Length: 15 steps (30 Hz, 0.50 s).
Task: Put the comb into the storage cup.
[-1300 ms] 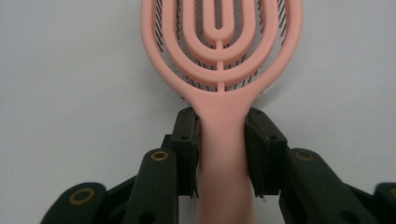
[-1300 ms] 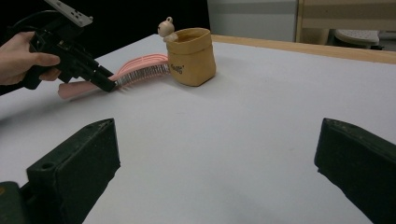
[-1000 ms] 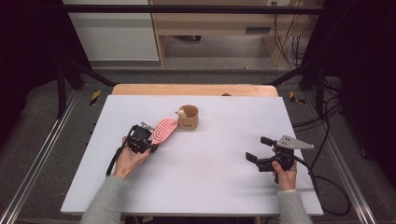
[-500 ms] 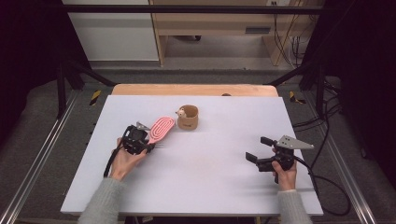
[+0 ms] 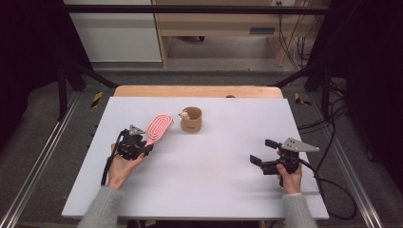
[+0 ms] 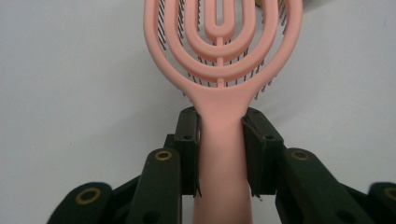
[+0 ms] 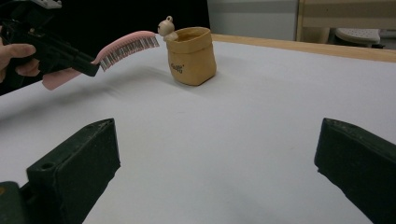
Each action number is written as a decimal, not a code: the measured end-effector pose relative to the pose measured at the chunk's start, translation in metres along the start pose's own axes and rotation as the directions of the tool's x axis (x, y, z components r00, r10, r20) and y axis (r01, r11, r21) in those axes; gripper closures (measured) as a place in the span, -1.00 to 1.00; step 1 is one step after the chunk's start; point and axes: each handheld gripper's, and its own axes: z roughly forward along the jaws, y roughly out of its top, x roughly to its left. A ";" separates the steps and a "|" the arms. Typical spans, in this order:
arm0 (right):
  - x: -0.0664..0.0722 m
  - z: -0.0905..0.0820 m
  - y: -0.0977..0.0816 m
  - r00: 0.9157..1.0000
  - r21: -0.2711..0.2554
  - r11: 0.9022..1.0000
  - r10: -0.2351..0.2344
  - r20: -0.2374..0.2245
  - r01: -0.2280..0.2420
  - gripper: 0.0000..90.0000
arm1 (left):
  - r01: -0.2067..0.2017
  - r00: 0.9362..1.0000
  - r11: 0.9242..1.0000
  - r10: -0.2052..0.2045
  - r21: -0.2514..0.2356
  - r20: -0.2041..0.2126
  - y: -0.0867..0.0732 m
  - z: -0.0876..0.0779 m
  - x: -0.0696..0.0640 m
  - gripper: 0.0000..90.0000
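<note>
Left gripper [image 6: 219, 140] is pinching the pink brush [image 5: 158, 127] by its handle, lifted just left of the tan pouch [image 5: 192, 119]; insertion pending; right gripper [image 5: 263, 154] is idling, jaws spread

The brush [image 6: 219, 60] clamped in the left tool [image 5: 134, 145] was salmon pink, its back formed of nested oval loops around a central rib, with dark, fine bristles showing beneath. That tool was black, with brass-coloured rivets on its arms and a grey plate on top. Just beyond the brush tip stood a tan pouch [image 5: 192, 120] with small dark lettering and a beige bear figure [image 7: 166, 27] at its rim. The counter [image 5: 214, 190] was pale grey-white with a light wooden far edge. The right tool [image 5: 261, 152] was black too, its plate grey.
</note>
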 end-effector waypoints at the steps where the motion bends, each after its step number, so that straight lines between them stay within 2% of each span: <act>1: 0.000 0.000 0.000 1.000 0.000 1.000 0.000 0.000 0.000 -0.99 | 0.008 1.000 1.000 -0.008 -0.011 0.001 -0.001 -0.001 0.000 0.53; 7: 0.000 0.000 0.000 1.000 0.002 1.000 0.001 0.000 -0.001 -0.99 | 0.029 1.000 0.998 -0.029 -0.062 0.006 -0.009 -0.009 0.002 0.53; 15: 0.000 0.000 0.000 1.000 0.004 1.000 0.005 0.001 -0.005 -0.99 | 0.028 1.000 0.994 -0.028 -0.103 -0.004 -0.014 -0.017 0.000 0.53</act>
